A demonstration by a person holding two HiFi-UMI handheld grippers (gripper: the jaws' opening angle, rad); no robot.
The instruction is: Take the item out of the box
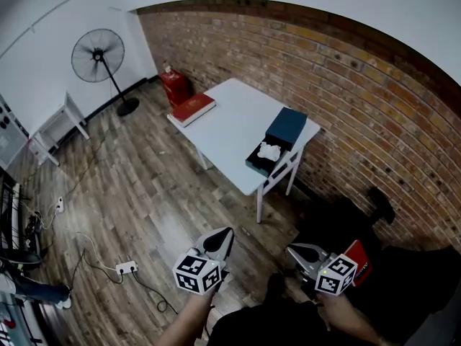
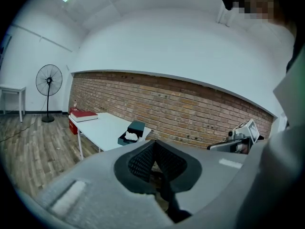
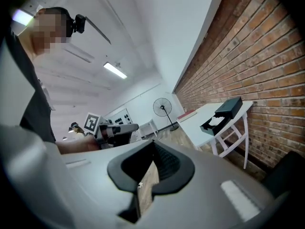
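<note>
The open dark box (image 1: 254, 162) sits on the white counter (image 1: 230, 125), at the counter's edge nearest the brick wall (image 1: 360, 99). The white item (image 1: 269, 151) lies inside the box, and the lid (image 1: 286, 127) rests against the box's far side. A red book (image 1: 192, 109) lies at the counter's far corner. Both grippers are well short of the counter, over the wooden floor (image 1: 144, 193). The left gripper (image 1: 227, 233) has its fingers (image 2: 143, 159) pressed together with nothing between them, and the right gripper (image 1: 292, 249) has its fingers (image 3: 167, 159) closed and empty as well.

Open floor (image 1: 158, 186) runs from the near side to the table (image 1: 230, 121). The wall (image 1: 346, 85) blocks the right. Tabletop free between far book (image 1: 193, 109) and near box (image 1: 256, 162).
</note>
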